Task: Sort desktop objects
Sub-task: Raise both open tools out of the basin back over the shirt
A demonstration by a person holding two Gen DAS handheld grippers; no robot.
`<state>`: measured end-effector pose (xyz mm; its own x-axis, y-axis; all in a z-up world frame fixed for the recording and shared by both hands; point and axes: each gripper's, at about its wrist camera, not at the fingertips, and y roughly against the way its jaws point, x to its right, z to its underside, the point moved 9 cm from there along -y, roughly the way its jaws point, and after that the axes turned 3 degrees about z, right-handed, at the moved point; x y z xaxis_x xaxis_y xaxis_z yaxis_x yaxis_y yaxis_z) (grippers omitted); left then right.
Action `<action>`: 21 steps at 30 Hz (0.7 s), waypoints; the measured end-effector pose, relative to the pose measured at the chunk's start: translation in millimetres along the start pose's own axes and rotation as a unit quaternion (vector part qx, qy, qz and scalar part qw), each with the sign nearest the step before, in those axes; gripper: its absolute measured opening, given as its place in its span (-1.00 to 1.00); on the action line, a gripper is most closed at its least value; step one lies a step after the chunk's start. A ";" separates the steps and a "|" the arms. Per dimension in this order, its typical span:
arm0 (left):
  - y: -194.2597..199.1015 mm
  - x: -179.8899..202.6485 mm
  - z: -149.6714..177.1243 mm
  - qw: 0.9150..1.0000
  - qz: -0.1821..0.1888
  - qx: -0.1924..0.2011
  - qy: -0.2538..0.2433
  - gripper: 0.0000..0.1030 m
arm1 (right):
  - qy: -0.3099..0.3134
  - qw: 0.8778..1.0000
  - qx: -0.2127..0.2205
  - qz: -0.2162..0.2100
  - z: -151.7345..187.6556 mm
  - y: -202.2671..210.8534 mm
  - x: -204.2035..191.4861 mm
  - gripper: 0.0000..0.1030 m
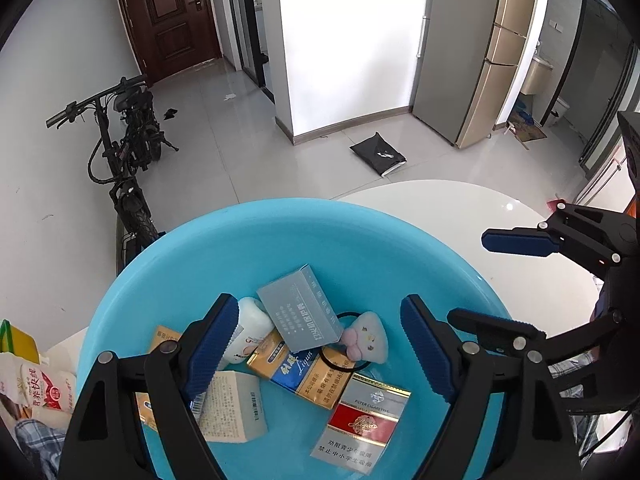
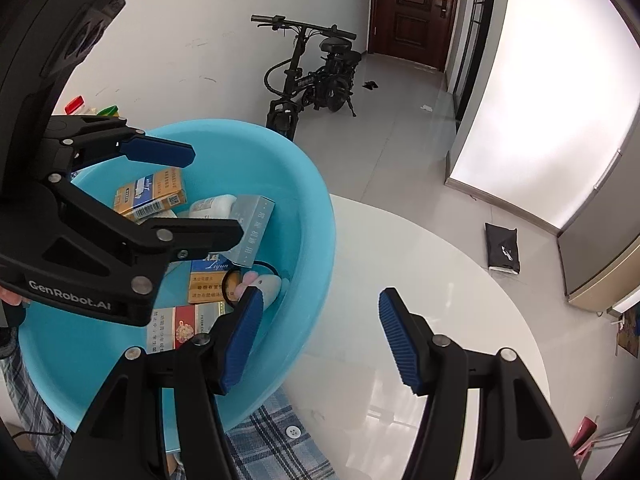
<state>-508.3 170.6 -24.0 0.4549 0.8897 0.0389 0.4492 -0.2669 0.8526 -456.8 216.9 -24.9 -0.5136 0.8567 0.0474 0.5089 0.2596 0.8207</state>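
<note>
A light blue basin (image 1: 240,236) (image 2: 320,208) holds a red-and-silver cigarette pack (image 1: 360,420), a gold-and-blue pack (image 1: 296,368), a white bottle (image 1: 250,328), a cream box (image 1: 232,408), a pale plush toy (image 1: 368,340) and a black hair tie (image 1: 340,364). A grey translucent box (image 1: 300,312) (image 2: 254,228) lies tilted on top of them. My left gripper (image 1: 320,316) (image 2: 216,196) hovers open over the basin, the grey box below its gap, untouched. My right gripper (image 2: 322,300) (image 1: 484,280) is open astride the basin's right rim, its pads (image 2: 240,340) clear of the wall.
The basin sits at the near edge of a white round table (image 2: 400,280) (image 1: 520,280), above plaid cloth (image 2: 272,440). Snack cartons (image 1: 36,384) stand left of the basin. A black bicycle (image 1: 124,152) and a dark bag (image 1: 378,156) are on the floor beyond.
</note>
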 end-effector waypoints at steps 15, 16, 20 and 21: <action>36.3 -16.9 21.3 1.000 -0.003 0.002 0.004 0.65 | 0.018 1.000 0.007 0.006 -3.7 19.1 -19.3 0.14; 39.7 -18.0 22.7 1.000 -0.003 0.003 0.003 0.65 | 0.022 1.000 0.007 0.007 -2.9 20.9 -21.8 0.14; 54.3 -21.1 32.8 1.000 -0.002 0.005 -0.002 0.65 | 0.025 1.000 0.010 0.008 -3.1 27.6 -27.9 0.14; 57.9 -21.4 35.6 1.000 -0.002 0.006 -0.005 0.65 | 0.026 1.000 0.011 0.008 -2.8 29.1 -29.5 0.15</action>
<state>-464.6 122.8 6.0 0.4597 0.8876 0.0303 0.4599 -0.2670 0.8469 -428.8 198.0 -0.8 -0.5402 0.8367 0.0899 0.5313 0.2563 0.8075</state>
